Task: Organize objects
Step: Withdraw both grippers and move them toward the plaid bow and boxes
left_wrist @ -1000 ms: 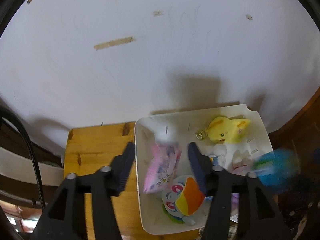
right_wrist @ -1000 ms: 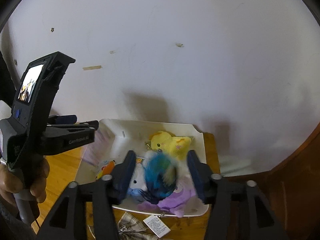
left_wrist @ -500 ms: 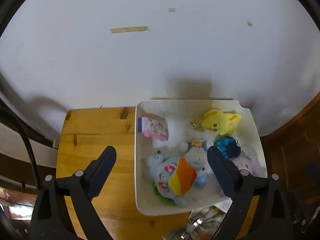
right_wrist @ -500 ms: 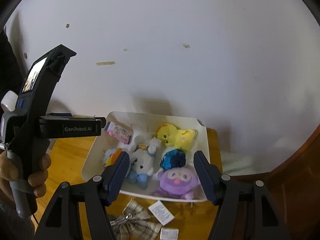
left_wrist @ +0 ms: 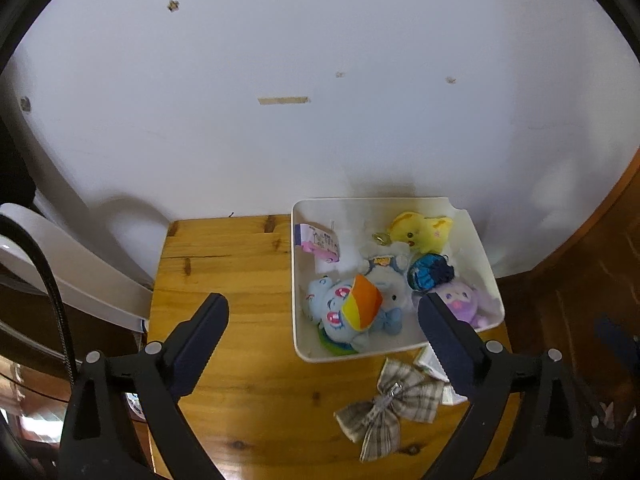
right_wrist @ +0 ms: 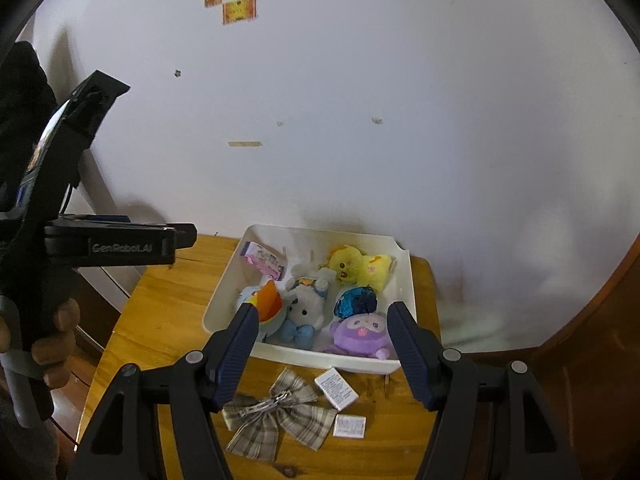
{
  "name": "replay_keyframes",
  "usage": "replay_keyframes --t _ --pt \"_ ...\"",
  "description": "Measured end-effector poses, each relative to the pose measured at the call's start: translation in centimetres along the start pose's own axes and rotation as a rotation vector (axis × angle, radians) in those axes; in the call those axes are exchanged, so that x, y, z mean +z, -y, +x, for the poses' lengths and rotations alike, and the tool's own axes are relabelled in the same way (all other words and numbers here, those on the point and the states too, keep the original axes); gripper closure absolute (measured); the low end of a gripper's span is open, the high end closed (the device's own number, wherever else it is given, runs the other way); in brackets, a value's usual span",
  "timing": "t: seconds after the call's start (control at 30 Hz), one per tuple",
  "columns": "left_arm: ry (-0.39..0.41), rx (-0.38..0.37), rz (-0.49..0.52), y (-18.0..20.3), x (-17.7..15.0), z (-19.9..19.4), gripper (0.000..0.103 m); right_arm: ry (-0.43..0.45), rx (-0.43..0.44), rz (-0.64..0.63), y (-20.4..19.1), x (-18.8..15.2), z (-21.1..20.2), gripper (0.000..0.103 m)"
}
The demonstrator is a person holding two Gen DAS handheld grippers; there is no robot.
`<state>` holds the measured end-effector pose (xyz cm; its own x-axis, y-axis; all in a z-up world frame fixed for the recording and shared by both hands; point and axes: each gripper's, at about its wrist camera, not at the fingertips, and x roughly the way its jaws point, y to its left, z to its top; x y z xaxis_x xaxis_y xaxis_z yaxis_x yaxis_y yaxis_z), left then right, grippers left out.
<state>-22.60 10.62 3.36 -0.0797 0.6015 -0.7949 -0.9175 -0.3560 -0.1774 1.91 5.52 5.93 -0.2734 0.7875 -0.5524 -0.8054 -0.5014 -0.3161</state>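
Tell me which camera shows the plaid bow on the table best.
The right wrist view. There the plaid bow lies whole and unobstructed on the wooden table, in front of the white tray. The left wrist view also shows it, but farther off-centre, with its right end close beside a gripper finger.

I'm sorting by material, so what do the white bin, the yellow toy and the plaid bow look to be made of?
White bin: probably rigid plastic, with smooth, thin moulded walls. Yellow toy: soft plush, with a fuzzy pile and rounded stuffed shape. Plaid bow: woven fabric, matte check pattern with folds, and what looks like a small metal clip at its knot.
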Motion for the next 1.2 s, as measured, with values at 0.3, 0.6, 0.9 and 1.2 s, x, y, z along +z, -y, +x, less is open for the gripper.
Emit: replay_keyframes --t 0.3,0.6,0.9,1.2 --pt "0.034 -0.013 0.038 0.3 -2.4 -5.3 0.006 0.042 0.017 0.004 0.0 -1.3 -4.5 0.035" --pt "0.045 -0.022 0.079 0.4 -6.1 -9.3 0.004 0.086 0.024 0.003 0.6 -3.3 -8.7 0.03" --pt "0.017 -0.04 0.116 0.4 -9.6 -10.1 0.004 0.072 0.022 0.006 1.7 -5.7 -10.0 0.03" --pt "0.01 -0.058 0.194 1.6 -12.7 -8.0 0.004 0.003 0.013 0.055 4.0 -7.8 -7.6 0.03"
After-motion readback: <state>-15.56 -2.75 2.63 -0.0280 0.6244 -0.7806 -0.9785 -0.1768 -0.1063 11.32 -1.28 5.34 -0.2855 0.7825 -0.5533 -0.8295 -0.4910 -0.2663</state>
